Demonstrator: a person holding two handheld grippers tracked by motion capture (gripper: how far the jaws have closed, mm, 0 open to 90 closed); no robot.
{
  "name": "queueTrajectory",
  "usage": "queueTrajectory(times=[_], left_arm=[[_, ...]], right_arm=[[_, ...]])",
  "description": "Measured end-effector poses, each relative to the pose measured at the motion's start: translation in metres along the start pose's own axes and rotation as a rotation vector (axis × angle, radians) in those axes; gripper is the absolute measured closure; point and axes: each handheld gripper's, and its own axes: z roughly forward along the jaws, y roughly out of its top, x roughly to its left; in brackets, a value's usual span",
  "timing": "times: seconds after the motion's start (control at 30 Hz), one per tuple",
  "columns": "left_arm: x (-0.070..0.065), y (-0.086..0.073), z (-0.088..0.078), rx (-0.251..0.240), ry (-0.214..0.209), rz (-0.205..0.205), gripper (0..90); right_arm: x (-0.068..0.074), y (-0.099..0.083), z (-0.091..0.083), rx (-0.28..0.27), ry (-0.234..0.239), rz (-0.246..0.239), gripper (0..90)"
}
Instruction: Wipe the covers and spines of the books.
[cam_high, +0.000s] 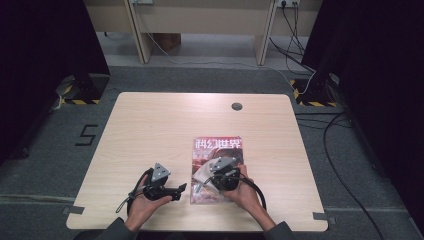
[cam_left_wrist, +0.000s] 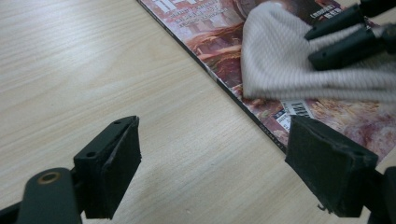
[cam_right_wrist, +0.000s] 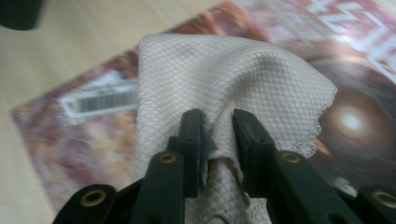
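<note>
Jaws of the right gripper (cam_right_wrist: 217, 140) clenched on a pinched fold of the cream waffle-weave cloth (cam_right_wrist: 224, 79), with the fabric bunched between the pads and billowing out ahead of the tips and to both sides. Beneath that cloth, lying flat under the tips, the magazine (cam_right_wrist: 93, 140) with its reddish cover, barcode label off to the left of the jaws and a bright round glow on the cover off to the right. From above, right gripper (cam_high: 220, 175) over the lower half of the magazine (cam_high: 218, 150), cloth (cam_high: 202, 172) draped just at its left side. Jaws of the left gripper (cam_left_wrist: 212, 158) spread wide and released, nothing between the pads, only bare wooden table (cam_left_wrist: 93, 60) under the gap. Ahead and to the right of those jaws, the magazine's dark spine edge running diagonally, its right pad overlapping the cover corner in the frame. Farther ahead, the cloth (cam_left_wrist: 275, 60) resting on the cover, the other gripper's black fingers (cam_left_wrist: 345, 35) closed on it. From above, left gripper (cam_high: 162, 187) just beside the magazine's left edge, held in a hand (cam_high: 145, 205) near the table's front edge.
</note>
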Motion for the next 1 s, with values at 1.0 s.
queueTrajectory(times=[1.0], left_arm=[[0.009, 0.000, -0.005, -0.021, 0.039, -0.041, 17.4]], right_arm=[[0.041, -0.011, -0.011, -0.019, 0.124, -0.036, 73.6]])
